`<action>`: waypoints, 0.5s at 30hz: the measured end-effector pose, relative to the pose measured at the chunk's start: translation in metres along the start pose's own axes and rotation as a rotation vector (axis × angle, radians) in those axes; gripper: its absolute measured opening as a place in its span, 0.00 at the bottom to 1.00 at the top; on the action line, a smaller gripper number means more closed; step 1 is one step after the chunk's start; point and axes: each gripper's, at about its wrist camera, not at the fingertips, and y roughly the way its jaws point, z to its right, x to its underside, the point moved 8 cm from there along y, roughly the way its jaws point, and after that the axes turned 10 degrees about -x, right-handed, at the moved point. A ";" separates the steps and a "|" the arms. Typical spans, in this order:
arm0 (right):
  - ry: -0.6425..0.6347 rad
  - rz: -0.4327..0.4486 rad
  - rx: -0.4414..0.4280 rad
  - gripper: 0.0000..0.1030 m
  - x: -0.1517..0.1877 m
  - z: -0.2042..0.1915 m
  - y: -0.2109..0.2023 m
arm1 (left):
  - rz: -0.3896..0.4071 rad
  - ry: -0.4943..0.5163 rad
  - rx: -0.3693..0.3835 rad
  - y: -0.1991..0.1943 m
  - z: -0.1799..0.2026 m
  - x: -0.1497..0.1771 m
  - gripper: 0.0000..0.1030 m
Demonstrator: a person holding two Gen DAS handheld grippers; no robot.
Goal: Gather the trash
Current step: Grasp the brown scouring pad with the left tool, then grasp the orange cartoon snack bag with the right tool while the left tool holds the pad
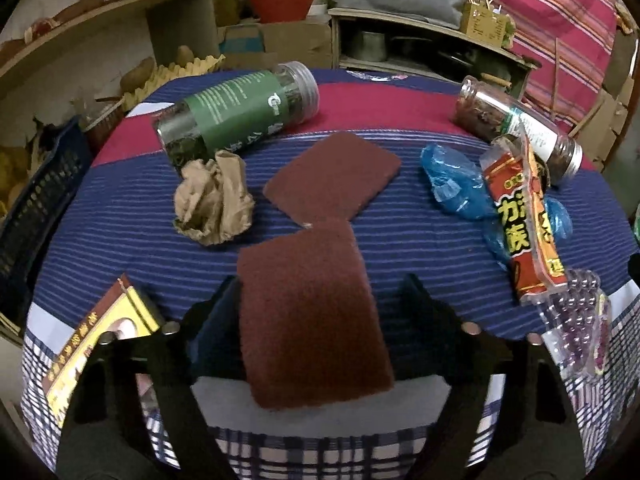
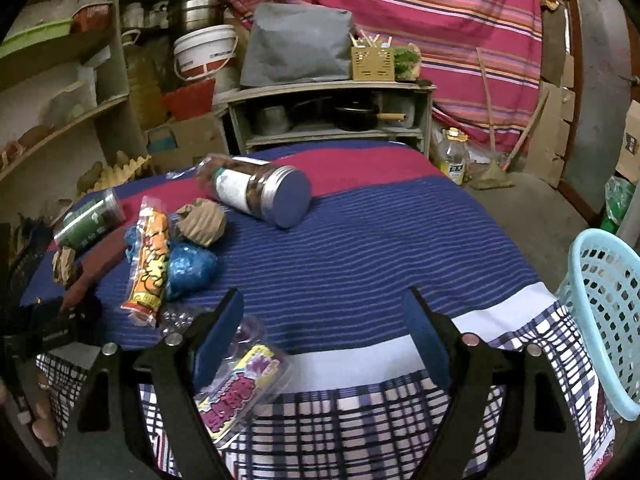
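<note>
Closing the left tongs (image 1: 320, 300) on the maroon pad (image 1: 312, 320) at lower centre is the step: jaws wide, gripping nothing. Right tongs (image 2: 324, 320) gape empty; basket (image 2: 608, 312) waits at right edge.

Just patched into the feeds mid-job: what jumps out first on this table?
Two dark red scouring pads lie mid-table, the nearer one reaching between the open left gripper. Litter rings them: a crumpled brown paper ball at left, blue plastic and a red snack wrapper at right. A light blue basket stands beside the table, to the right of the open right gripper.
</note>
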 end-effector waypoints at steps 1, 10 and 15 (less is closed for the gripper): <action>-0.007 -0.002 -0.003 0.78 0.000 -0.003 0.000 | 0.003 0.006 -0.007 -0.001 -0.001 0.001 0.68; -0.066 -0.040 -0.070 0.77 0.004 -0.044 0.005 | 0.061 0.012 0.037 -0.021 -0.011 0.004 0.61; -0.089 -0.047 -0.089 0.77 0.001 -0.069 0.011 | 0.138 -0.015 0.050 -0.047 -0.029 -0.009 0.61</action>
